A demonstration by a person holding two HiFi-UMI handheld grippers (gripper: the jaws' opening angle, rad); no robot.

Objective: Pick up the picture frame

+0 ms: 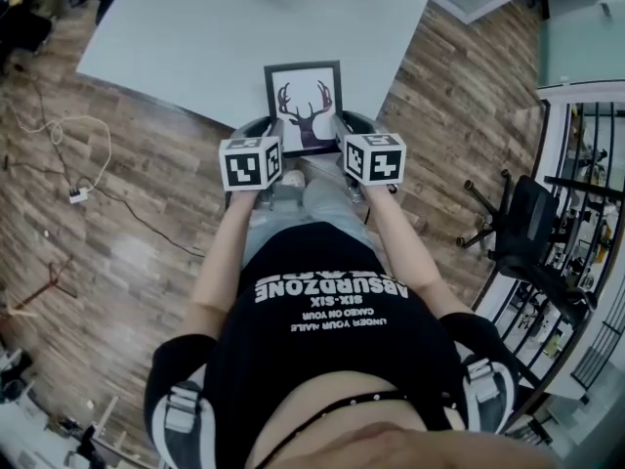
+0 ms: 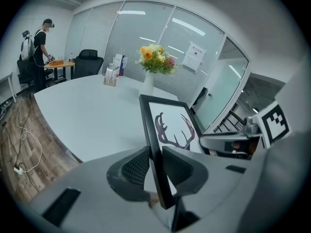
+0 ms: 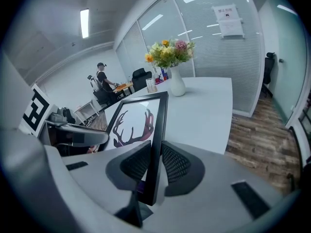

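Two hand-held grippers, one picture frame, and surroundings, listed below.

1. Picture frame [image 1: 304, 104]. It has a black moulding and a white sheet printed with a dark antlered stag's head. It sits over the near edge of the table [image 1: 186, 37], with the upper part above the tabletop and the lower part past the edge, above the holder's knees. The face is turned up toward the holder. It is carried by its two side mouldings.

2. Left hand-held gripper [image 2: 155, 152]. Its jaws pinch the frame's left side moulding, with the ribbed pads against front and back. A marker cube [image 1: 251, 164] rides on top.

3. Right hand-held gripper [image 3: 156, 149]. Its jaws pinch the frame's right side moulding in the same way, one pad on each face. It has its own marker cube [image 1: 376, 157].

4. Table. It has a pale grey top.

5. Vase [image 2: 147, 85]. It is white and stands toward the far edge of the table. It holds flowers [image 2: 156, 58] in yellow, pink and green.

6. Holder [image 2: 112, 75]. This small holder contains upright cards or boxes; the contents are too small to tell. It is also toward the far edge, apart from the vase.

7. Floor [image 1: 127, 223]. It is wood plank, with a pale cable [image 1: 61, 137] lying loose on it beyond the table's left edge.

8. Office chair [image 1: 527, 228]. It is black and stands on the floor well apart from the table's right edge.

9. Person [image 2: 39, 45]. This figure stands in the background at another table, wearing a cap and a backpack.
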